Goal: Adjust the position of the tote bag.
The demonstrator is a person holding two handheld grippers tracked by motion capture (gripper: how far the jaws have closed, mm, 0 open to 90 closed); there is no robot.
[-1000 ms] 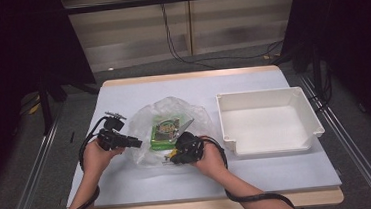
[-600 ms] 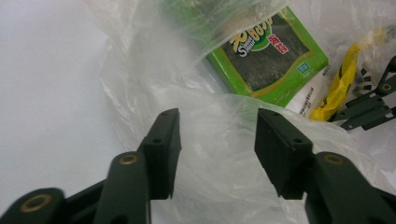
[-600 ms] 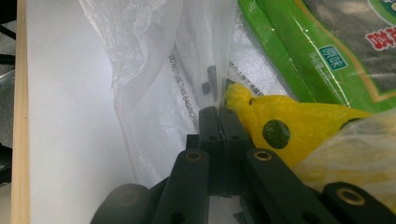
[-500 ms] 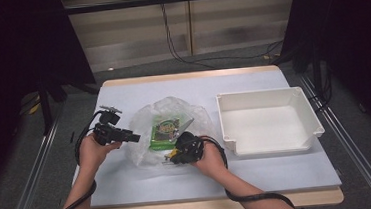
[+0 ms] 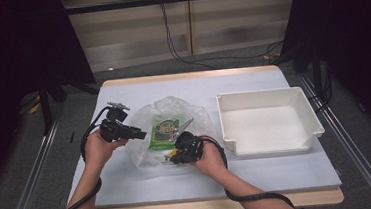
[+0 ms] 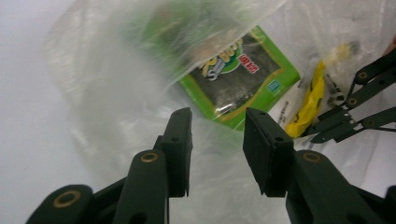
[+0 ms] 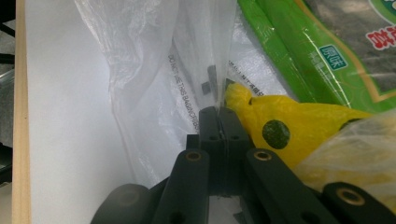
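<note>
Viewing from the high view, left to right: the left gripper [image 5: 134,134] hangs at the left edge of a clear plastic bag [image 5: 147,152] on the desk [image 5: 279,170]. Its fingers [image 6: 180,140] stand apart, gripping nothing; they have just been narrowing, with no bag film between them as far as the left gripper view shows. That view places the bag just ahead of the fingers, with a green seaweed packet [image 6: 243,79] inside it, beyond and slightly right of the fingertips, and a yellow packet [image 6: 310,100] further right. It also shows the right gripper's linkage at the far right edge.

The right gripper [image 5: 176,154] sits at the bag's near edge. The right gripper view shows what the high view cannot: its fingers [image 7: 210,123] are clamped together on a fold of the bag film, which rises straight ahead of the tips. The yellow packet [image 7: 289,128] lies just right of them, the green seaweed packet [image 7: 322,46] beyond it, both inside the bag.

A white tray [image 5: 268,98] stands well to the right of both grippers.
</note>
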